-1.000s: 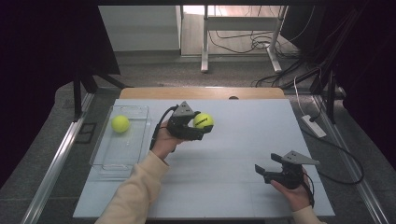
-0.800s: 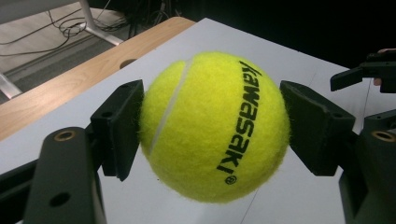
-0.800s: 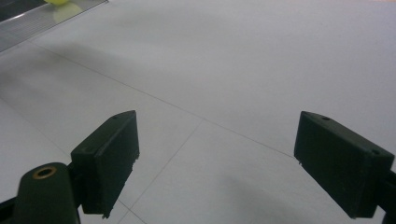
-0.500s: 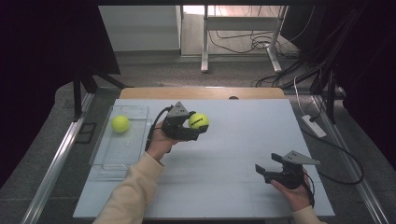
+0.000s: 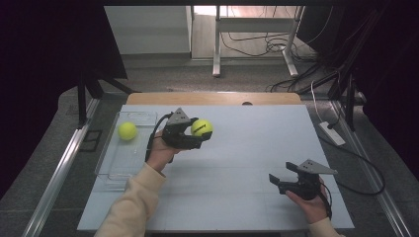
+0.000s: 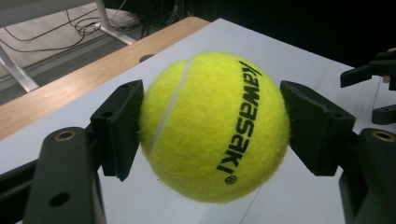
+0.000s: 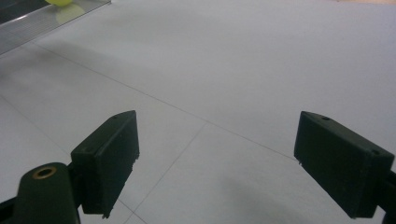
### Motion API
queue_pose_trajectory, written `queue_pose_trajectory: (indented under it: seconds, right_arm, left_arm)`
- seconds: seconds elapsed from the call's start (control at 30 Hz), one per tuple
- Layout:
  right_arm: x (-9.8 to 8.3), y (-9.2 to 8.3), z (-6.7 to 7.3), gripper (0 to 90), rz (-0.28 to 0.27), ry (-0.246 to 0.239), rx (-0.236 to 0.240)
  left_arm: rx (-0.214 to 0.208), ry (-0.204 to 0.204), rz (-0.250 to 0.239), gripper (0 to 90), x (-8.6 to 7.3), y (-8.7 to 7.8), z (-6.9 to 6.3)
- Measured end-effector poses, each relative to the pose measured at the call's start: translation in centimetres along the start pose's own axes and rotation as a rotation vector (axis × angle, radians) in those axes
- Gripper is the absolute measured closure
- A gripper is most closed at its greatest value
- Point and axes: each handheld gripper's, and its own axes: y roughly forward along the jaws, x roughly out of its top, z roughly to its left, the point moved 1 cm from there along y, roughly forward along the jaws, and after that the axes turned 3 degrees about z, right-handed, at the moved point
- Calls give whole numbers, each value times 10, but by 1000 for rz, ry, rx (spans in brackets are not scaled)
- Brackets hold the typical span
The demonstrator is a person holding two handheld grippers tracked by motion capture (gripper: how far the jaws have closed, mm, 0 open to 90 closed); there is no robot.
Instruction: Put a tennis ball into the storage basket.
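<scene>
Tennis ball point(image 6: 214, 126) clamped between left tool point(image 5: 197, 136) pads — off table.

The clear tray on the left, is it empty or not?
Not empty: the clear tray holds one tennis ball near its far end.

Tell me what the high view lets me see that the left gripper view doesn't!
The high view alone gives the second tennis ball lying in the clear tray at the table's left, the person's sleeve, and the floor with cables beyond the table.

The left gripper view alone gives the black word Kawasaki printed on the held tennis ball, and both pads pressing its sides.

Both share the held ball, the left tongs shut on it, the white table with its wooden far edge, and the right tongs.
</scene>
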Motion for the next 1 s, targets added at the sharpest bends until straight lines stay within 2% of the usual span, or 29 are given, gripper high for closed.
queue_pose_trajectory:
  seconds: [0.6, 1.0]
  right_arm:
    - [0, 2, 2, 143, 4, -5, 0]
    - [0, 2, 2, 143, 6, -6, -2]
  left_arm:
    - [44, -34, -6, 266, -16, -19, 13]
    - [73, -71, -21, 266, -28, -35, 25]
